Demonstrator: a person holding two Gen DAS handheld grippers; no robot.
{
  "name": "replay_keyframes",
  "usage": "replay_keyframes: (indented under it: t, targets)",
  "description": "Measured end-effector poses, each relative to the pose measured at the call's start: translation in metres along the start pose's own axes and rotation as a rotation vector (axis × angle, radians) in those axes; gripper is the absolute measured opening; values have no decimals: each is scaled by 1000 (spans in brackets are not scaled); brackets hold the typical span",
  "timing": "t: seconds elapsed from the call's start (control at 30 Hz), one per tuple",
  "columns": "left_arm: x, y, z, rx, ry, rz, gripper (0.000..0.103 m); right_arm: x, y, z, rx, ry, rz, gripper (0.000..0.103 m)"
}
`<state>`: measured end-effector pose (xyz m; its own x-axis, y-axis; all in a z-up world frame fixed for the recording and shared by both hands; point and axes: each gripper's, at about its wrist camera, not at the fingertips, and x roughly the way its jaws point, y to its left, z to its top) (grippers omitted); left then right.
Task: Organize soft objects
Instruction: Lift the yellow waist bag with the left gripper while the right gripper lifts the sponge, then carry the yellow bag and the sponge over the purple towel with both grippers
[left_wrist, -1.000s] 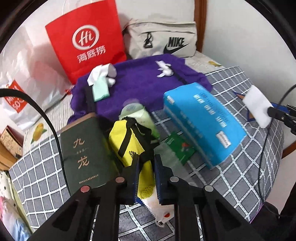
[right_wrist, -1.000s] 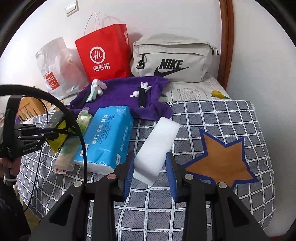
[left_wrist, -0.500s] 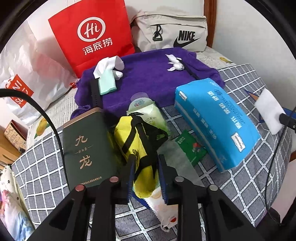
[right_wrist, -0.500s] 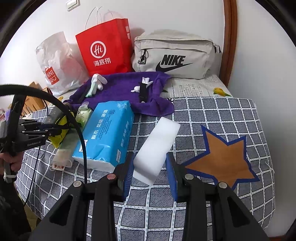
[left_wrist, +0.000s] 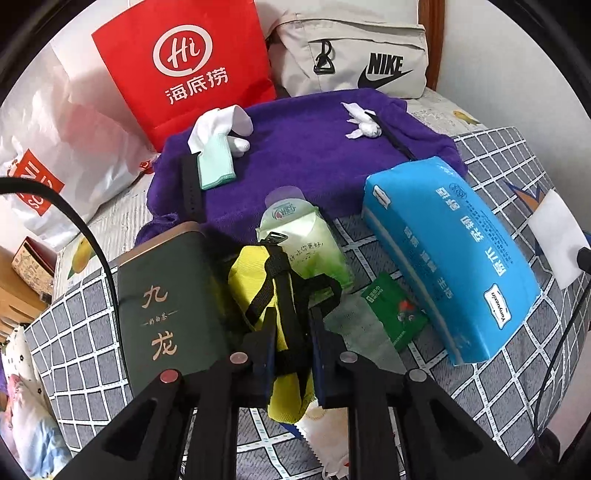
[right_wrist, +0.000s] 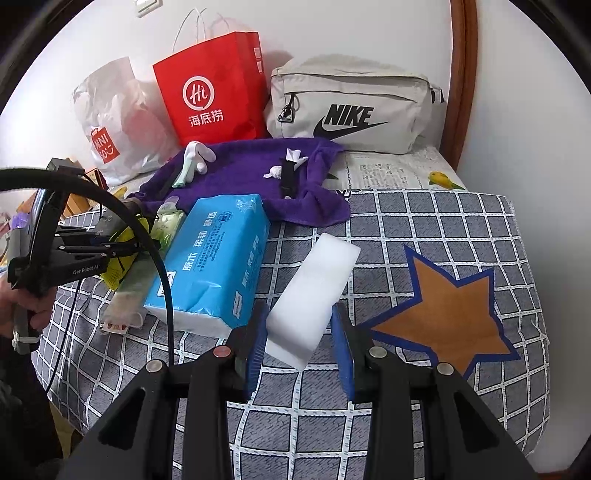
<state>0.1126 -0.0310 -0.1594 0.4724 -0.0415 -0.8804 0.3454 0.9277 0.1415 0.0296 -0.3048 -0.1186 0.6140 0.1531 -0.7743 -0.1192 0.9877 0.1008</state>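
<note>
My left gripper (left_wrist: 291, 354) is shut on a yellow pouch (left_wrist: 258, 280) with black straps, beside a dark green box (left_wrist: 166, 314). My right gripper (right_wrist: 299, 343) holds a white sponge block (right_wrist: 314, 291) between its jaws above the checked bedcover. A blue tissue pack (right_wrist: 214, 258) lies between the two grippers and also shows in the left wrist view (left_wrist: 450, 258). A purple towel (left_wrist: 303, 155) behind it carries white and mint socks (left_wrist: 216, 147) and a crumpled white tissue (left_wrist: 364, 122).
A red paper bag (right_wrist: 214, 88), a beige Nike bag (right_wrist: 354, 107) and a white plastic bag (right_wrist: 110, 122) stand along the wall. A green wipes pouch (left_wrist: 306, 240) and a green sachet (left_wrist: 395, 310) lie by the yellow pouch. The bed edge is on the right.
The left gripper has moved forward over the yellow pouch and its jaws now sit around the straps. The right gripper with the sponge has barely moved.
</note>
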Motion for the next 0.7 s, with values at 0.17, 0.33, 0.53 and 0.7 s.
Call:
replay_keyframes:
  t: [0.17, 0.33, 0.53, 0.7]
  targets:
    - [-14, 10, -2, -50, -32, -87, 14, 0, -1, 0, 3, -3, 3, 34]
    - [-41, 18, -2, -83, -96, -185, 14, 0, 1, 4, -6, -18, 26, 34]
    - [-62, 27, -2, -120, -154, -226, 14, 5, 5, 14, -19, -19, 44, 34]
    - [-70, 36, 0, -130, -183, -231, 14, 8, 13, 29, -51, -31, 52, 34]
